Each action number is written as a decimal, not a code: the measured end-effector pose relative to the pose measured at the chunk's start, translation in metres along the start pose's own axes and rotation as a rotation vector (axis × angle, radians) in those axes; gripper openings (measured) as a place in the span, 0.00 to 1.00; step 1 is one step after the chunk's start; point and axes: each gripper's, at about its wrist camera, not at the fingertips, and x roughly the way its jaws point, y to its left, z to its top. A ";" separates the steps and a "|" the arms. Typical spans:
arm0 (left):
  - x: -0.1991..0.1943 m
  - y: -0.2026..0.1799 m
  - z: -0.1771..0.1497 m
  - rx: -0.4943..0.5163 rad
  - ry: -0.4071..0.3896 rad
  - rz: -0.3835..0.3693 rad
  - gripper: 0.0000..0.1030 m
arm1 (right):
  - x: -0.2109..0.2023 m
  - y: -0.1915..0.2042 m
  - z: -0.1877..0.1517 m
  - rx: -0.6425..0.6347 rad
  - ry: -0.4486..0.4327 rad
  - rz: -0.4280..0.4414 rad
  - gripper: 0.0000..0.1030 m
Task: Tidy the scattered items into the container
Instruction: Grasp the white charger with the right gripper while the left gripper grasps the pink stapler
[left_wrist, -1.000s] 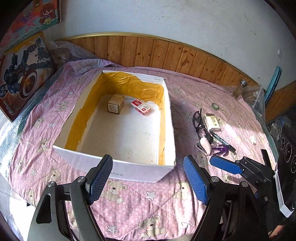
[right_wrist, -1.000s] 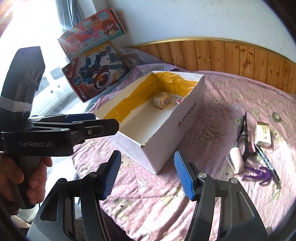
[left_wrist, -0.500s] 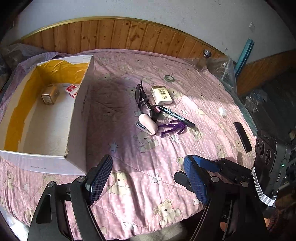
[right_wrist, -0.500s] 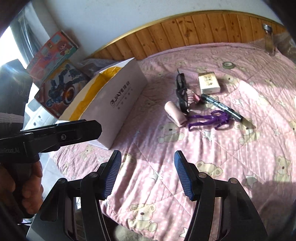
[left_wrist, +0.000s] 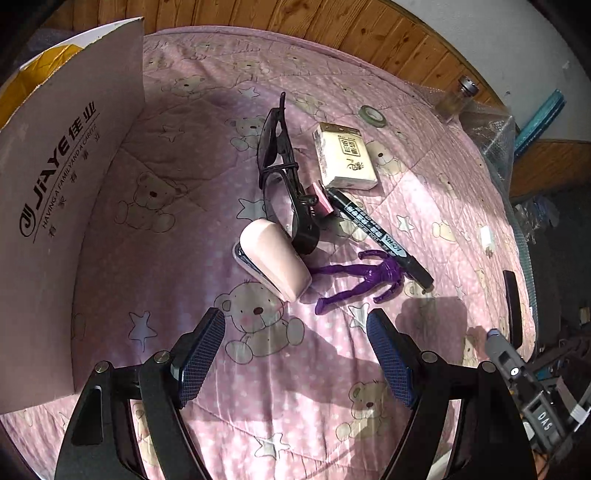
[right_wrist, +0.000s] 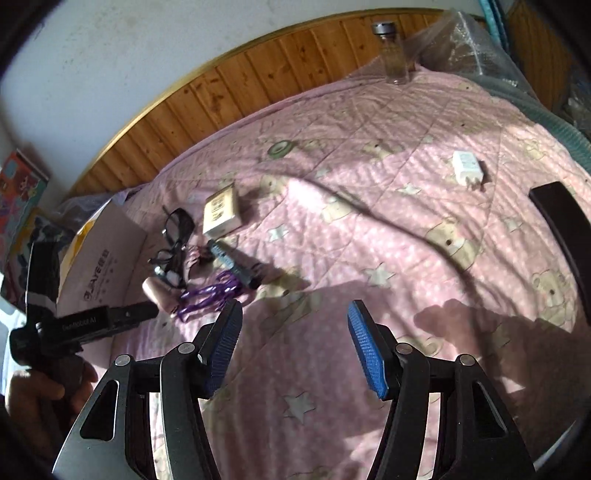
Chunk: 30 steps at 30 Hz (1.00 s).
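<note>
Roughly catalogued, as seen from the bedside:

Surface: pink quilt (left_wrist: 192, 206) printed with bears and stars, patched with sun and shadow.
Backdrop: wooden panelling (right_wrist: 236, 88) under a pale wall (right_wrist: 110, 55).
Container: white cardboard box (left_wrist: 55, 192) with yellow tape inside, standing at the quilt's left side, printed side facing the clutter.
Cluster beside the box: black glasses (left_wrist: 280, 173), pink stapler (left_wrist: 273, 264), black marker (left_wrist: 376, 234), purple toy figure (left_wrist: 369, 277), small pink block (left_wrist: 319, 197); all touching or overlapping.
Card box: cream packet (left_wrist: 345, 157), just beyond the marker's cap.
Tape roll: small ring (left_wrist: 373, 114), farther back on the quilt.
Charger: white plug (right_wrist: 467, 171), lying alone, well apart from the cluster.
Dark flat bar: black object (right_wrist: 565, 225) at the quilt's right edge.
Bottle: clear, metal-capped (right_wrist: 393, 53), upright by the panelling.
Plastic wrap: crumpled sheet (right_wrist: 465, 48) at the far right corner.
Left gripper (left_wrist: 295, 352): fingers spread wide, nothing between them, above the quilt near the stapler and figure.
Right gripper (right_wrist: 293, 341): fingers spread, holding nothing, over bare quilt.
Hand (right_wrist: 44, 391): gripping the left tool's handle.
</note>
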 end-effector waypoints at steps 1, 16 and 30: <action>0.008 0.001 0.002 -0.005 0.002 0.035 0.77 | 0.001 -0.014 0.013 0.017 -0.022 -0.040 0.61; 0.022 0.019 0.005 0.110 -0.116 0.164 0.29 | 0.106 -0.153 0.107 0.094 -0.004 -0.382 0.58; 0.024 0.025 0.016 0.138 -0.162 0.201 0.27 | 0.103 -0.154 0.111 0.074 -0.031 -0.361 0.30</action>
